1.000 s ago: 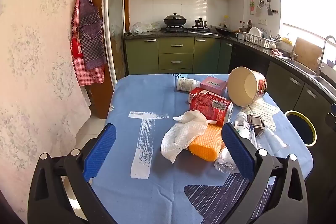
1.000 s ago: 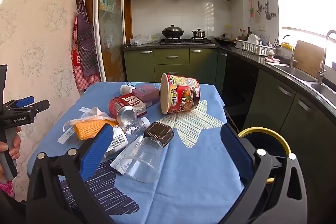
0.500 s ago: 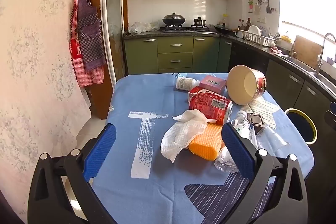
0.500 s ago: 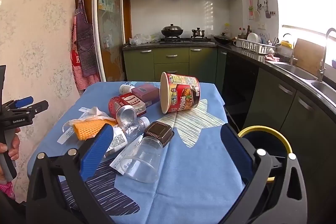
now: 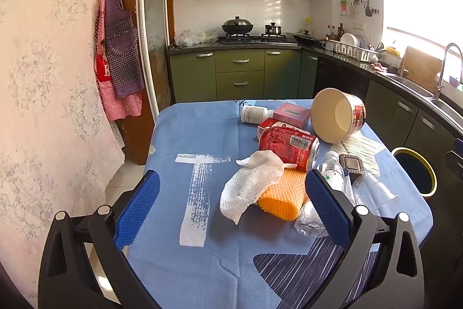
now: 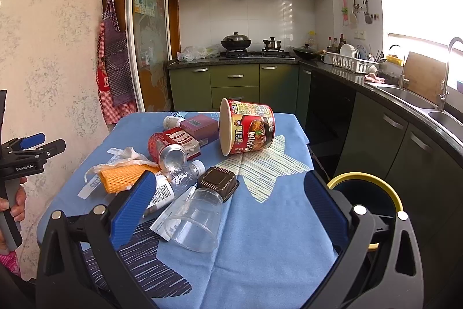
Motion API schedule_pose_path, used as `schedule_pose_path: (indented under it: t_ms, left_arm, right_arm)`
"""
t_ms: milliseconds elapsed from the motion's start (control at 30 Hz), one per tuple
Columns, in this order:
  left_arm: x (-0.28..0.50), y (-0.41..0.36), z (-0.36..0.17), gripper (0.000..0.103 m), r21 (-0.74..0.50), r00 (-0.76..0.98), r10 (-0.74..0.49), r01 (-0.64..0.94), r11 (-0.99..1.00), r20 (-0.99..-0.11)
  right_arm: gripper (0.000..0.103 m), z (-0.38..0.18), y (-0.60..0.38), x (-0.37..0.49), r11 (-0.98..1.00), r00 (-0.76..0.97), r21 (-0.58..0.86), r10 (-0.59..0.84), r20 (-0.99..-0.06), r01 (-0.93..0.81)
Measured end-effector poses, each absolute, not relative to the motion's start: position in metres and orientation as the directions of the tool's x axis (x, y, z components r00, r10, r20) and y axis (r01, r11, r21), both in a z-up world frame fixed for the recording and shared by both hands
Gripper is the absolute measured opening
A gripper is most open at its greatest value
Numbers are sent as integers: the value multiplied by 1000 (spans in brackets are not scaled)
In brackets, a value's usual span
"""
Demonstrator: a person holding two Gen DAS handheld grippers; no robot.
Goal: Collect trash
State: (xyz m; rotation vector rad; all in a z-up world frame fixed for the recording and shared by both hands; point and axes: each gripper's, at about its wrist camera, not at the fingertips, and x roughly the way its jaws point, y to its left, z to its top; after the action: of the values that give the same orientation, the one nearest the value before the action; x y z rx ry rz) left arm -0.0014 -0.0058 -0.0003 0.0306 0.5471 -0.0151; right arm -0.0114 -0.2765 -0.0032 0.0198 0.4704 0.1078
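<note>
Trash lies piled on the blue tablecloth (image 5: 185,141): a white paper towel (image 5: 251,184) over an orange foam net (image 5: 282,200), a red can (image 5: 288,144), a crushed clear bottle (image 5: 327,178), a noodle cup (image 6: 246,129) on its side, a clear plastic cup (image 6: 194,219), a brown tray (image 6: 217,181), a pink box (image 5: 292,115) and a white bottle (image 5: 254,114). My left gripper (image 5: 231,207) is open and empty, just short of the towel. My right gripper (image 6: 228,207) is open and empty, above the plastic cup. A yellow-rimmed bin (image 6: 367,187) stands right of the table.
The left gripper and hand show in the right wrist view (image 6: 26,155) at the table's left edge. Green kitchen cabinets (image 6: 234,83) stand behind, a counter with sink (image 6: 416,103) runs along the right, a wall with aprons (image 5: 118,62) is at left.
Both views have shifted very slightly; nothing on the table has moved and both grippers stay open.
</note>
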Motion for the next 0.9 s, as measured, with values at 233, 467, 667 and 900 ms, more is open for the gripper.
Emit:
schedule_pose_path:
  t_ms: [233,467,667,900]
  left_arm:
    - [-1,-6,-1,99,25,854,-6,23,999,-520]
    - [0,-8,-3,99,30,851,-9,28,999,-525]
    - [0,-8,-3,99,31,850,-10,31,999,-527]
    - [1,-9,-4,99,33,849,-11,33,999,-529]
  right_arm:
    - [97,-3,-276,-13,994,884,47,109,-454,-98]
    - [97,-4,-275,-14,994,883,46,108,-456,-98]
    - [97,-4,-276,-13,994,883,48,109,-456,-98]
    - [97,-3,-277,-13,994,883,49,108,-456,-96]
